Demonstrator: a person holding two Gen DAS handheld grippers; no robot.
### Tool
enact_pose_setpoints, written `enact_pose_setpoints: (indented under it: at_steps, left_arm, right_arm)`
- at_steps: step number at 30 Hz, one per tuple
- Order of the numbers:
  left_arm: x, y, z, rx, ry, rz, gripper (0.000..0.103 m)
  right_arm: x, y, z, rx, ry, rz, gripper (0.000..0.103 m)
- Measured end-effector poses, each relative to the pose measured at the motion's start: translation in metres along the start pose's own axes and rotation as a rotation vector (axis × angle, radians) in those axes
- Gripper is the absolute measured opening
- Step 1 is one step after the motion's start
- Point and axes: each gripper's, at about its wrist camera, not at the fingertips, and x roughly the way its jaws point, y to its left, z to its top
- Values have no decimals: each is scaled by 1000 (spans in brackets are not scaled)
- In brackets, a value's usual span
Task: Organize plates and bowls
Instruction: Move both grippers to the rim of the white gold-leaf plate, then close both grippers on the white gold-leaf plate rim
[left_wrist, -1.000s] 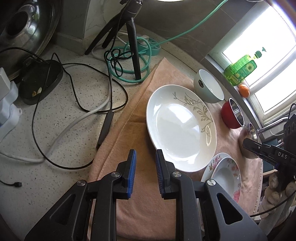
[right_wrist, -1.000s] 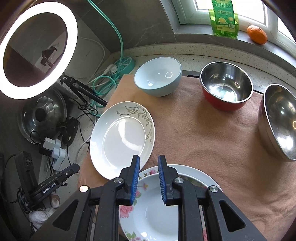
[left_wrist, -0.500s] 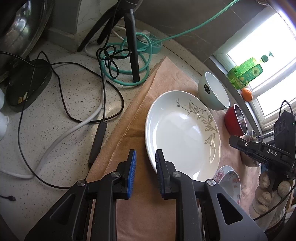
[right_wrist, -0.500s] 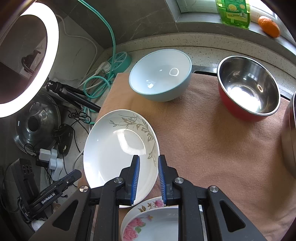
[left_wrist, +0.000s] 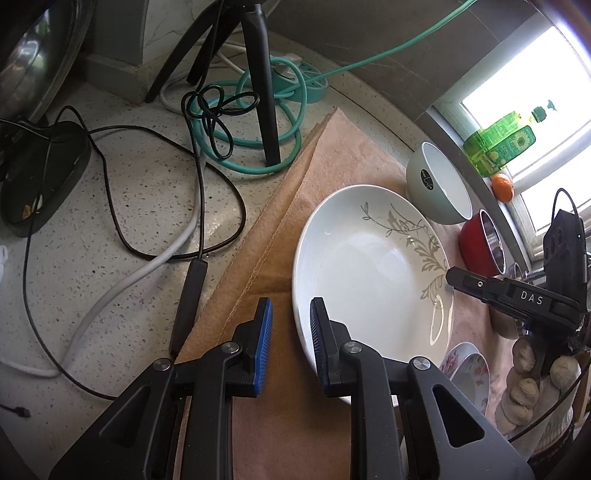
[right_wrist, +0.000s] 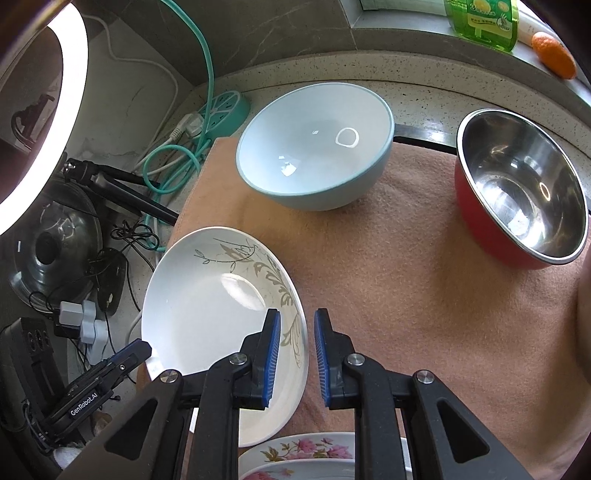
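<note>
Both claws are closing in on the white leaf-patterned plate (right_wrist: 207, 295) now! A second ago the right gripper (right_wrist: 295, 354) hung over the floral plate (right_wrist: 295, 450); that plate has dropped to the bottom edge of its view and the big white plate's right rim sits directly between its blue pads. Over on the other side, the left gripper (left_wrist: 290, 343) has crept forward too, so the plate's near left rim (left_wrist: 299, 295) now lines up just ahead of its parted jaws, where earlier bare cloth lay in front of them. That looks like a two-handed pickup shaping up, likely to stack this plate with the floral one. Neither claw holds anything: each is parted to a moderate gap, a little wider than the rim, pads not yet biting. Both tools angle downward over the peach towel (right_wrist: 406, 295), facing each other across the plate, the right one seen low at the plate's far edge from the left camera. Beyond the right claw, the pale blue bowl (right_wrist: 314, 155) sits ahead and the red steel bowl (right_wrist: 517, 195) ahead to its right, untouched.
</note>
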Motion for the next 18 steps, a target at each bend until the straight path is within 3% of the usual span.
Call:
enact_pose_setpoints:
  at_steps: [9, 18]
  left_arm:
    - [5, -4, 0, 15, 7, 2, 7]
    - [4, -6, 0, 20, -2, 12, 6]
  right_arm:
    - [6, -4, 1, 10, 20, 0, 6]
    - [4, -3, 0, 4, 19, -9, 5]
